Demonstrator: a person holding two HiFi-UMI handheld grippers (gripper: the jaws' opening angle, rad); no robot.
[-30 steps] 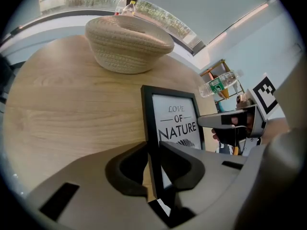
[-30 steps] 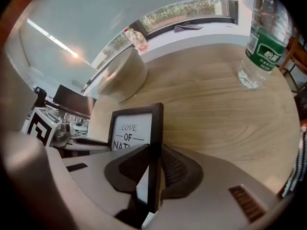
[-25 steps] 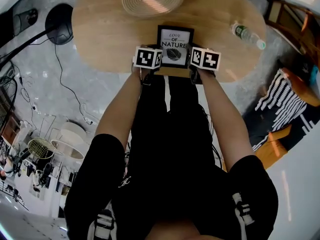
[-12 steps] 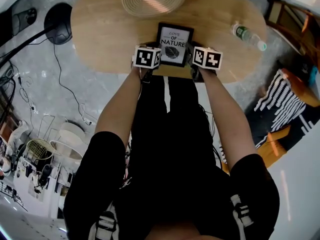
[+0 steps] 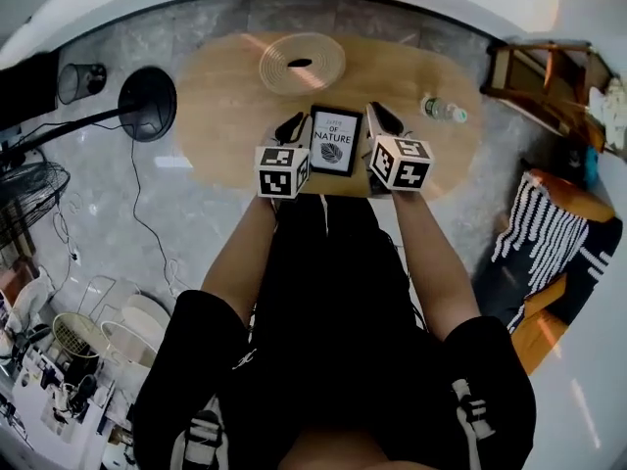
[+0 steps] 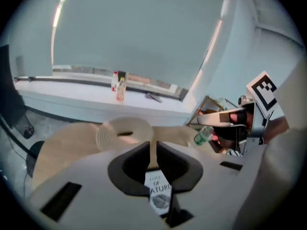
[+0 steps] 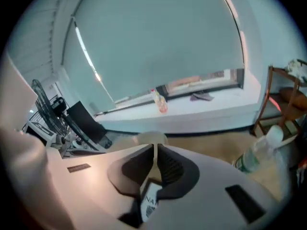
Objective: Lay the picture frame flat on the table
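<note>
Picture frame (image 5: 333,141) lies flat and face up near the front edge of the oval wooden table (image 5: 225,116), flanked by the two grippers.

Big picture first: grey stone floor (image 5: 196,223) all round, and in the gripper views a long white window ledge (image 6: 72,97) runs across the back of the room. Past the table's right end there's a wooden chair (image 5: 534,67); off its left end, a fan's round black base (image 5: 147,104). On the tabletop beyond the frame sits a round ridged disc (image 5: 302,64).

Left gripper (image 5: 291,125) hangs just beside the frame's left edge, jaws a thin slit apart, nothing in them. Right gripper (image 5: 382,116) is just beside the right edge, jaws closing, only a sliver of gap, empty too.

Containers now: a black wire bin (image 5: 83,80) stands near the fan base, contents not readable. A clear bottle (image 5: 443,109) looks to be on its side on the table's right part. A small bottle of yellowish liquid (image 6: 121,90) stands on the ledge.
</note>
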